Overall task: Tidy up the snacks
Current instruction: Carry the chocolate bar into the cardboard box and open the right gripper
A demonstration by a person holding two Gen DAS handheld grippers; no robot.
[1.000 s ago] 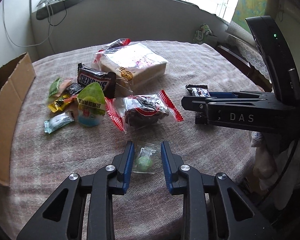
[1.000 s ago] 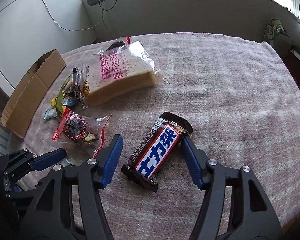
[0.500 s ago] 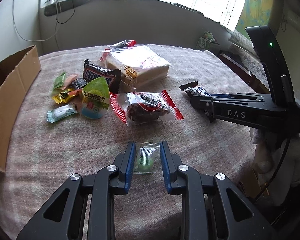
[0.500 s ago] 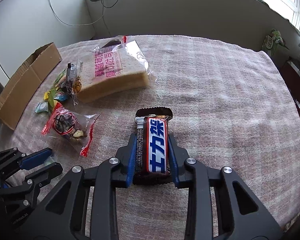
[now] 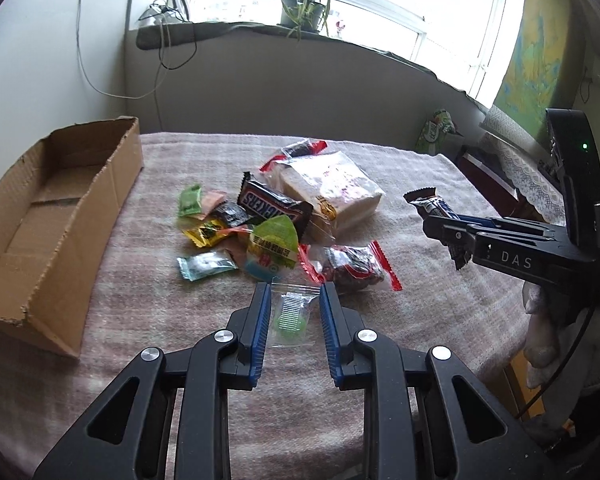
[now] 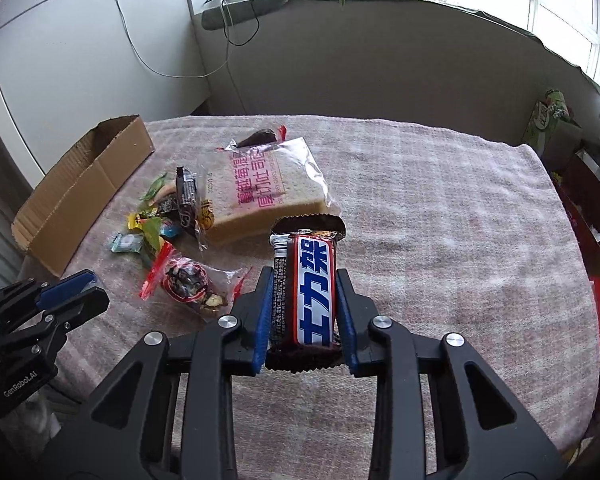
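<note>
My right fingers (image 6: 303, 304) clamp the Snickers bar (image 6: 306, 286) above the surface (image 6: 440, 216); my left fingers (image 5: 291, 320) grip a clear candy packet (image 5: 290, 314) (thin, slippery). Either could slip before reaching the cardboard box (image 5: 52, 216).

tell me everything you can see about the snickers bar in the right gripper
The bar is a dark brown glossy wrapper with crimped, serrated ends and a white panel edged in red, printed with blue Chinese characters; small print runs down its left side. The right gripper is shut on it, blue pads pressing both long sides. It points forward along the fingers, far end sticking out past the tips. In the left wrist view it appears lifted off the cloth-covered table.
</note>
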